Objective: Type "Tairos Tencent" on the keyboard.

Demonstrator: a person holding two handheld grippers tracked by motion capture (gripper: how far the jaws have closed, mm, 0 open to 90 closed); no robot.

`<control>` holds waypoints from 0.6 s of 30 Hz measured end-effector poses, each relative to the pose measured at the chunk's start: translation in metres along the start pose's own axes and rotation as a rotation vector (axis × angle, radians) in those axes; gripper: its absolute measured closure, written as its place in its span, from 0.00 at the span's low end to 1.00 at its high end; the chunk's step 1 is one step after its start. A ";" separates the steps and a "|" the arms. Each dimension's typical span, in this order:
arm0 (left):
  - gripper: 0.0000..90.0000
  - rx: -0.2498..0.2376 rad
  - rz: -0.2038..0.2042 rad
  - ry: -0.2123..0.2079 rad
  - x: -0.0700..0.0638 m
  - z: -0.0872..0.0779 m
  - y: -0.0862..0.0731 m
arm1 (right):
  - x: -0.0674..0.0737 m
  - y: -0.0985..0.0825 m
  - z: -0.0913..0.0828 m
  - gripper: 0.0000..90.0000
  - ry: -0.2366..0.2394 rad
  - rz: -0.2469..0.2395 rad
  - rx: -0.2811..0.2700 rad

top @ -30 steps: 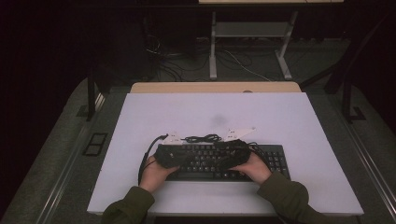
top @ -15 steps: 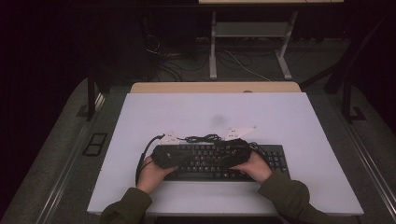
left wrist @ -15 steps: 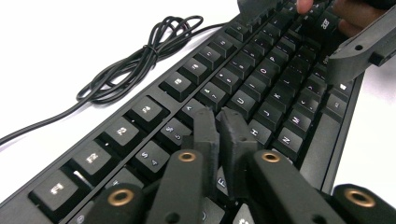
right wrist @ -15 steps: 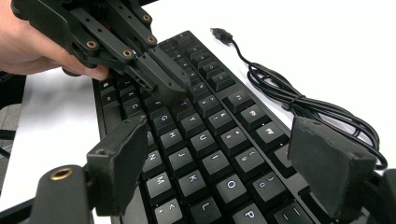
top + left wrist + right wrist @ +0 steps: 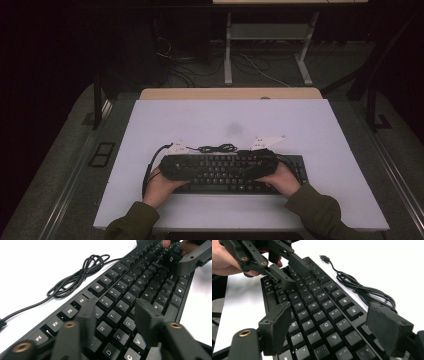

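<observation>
Keyboard (image 5: 235, 171), black and flat with dark plastic keys, lies lengthwise across the white table (image 5: 320, 125). Left gripper (image 5: 113, 315) hovers with jaws parted over its left half; right gripper (image 5: 334, 327), jaws wide, over its right.

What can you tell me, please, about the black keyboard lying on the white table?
The black plastic keyboard lies flat on the white table, near the person's edge. Its square keycaps bear pale legends. Its black cable, partly coiled in a loose bundle, lies on the table beyond it. The left gripper and right gripper are both open above the keys.
</observation>
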State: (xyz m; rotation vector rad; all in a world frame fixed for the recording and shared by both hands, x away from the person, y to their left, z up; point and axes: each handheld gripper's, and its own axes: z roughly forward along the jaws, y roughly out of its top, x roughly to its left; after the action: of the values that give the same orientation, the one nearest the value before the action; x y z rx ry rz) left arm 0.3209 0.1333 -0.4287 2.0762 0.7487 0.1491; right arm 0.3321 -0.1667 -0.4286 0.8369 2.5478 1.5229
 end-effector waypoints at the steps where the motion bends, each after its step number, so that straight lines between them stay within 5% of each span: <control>1: 0.50 -0.001 0.005 0.002 0.000 -0.001 0.000 | -0.001 0.000 -0.002 0.22 -0.002 -0.001 -0.002; 18: 0.25 -0.071 -0.012 0.036 -0.004 -0.025 -0.012 | -0.008 -0.013 -0.044 0.22 -0.036 0.026 -0.057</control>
State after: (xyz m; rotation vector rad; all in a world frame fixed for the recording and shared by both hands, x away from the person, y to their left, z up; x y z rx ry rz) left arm 0.3027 0.1540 -0.4226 2.0062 0.7666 0.2039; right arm 0.3192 -0.2102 -0.4187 0.8858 2.4655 1.5645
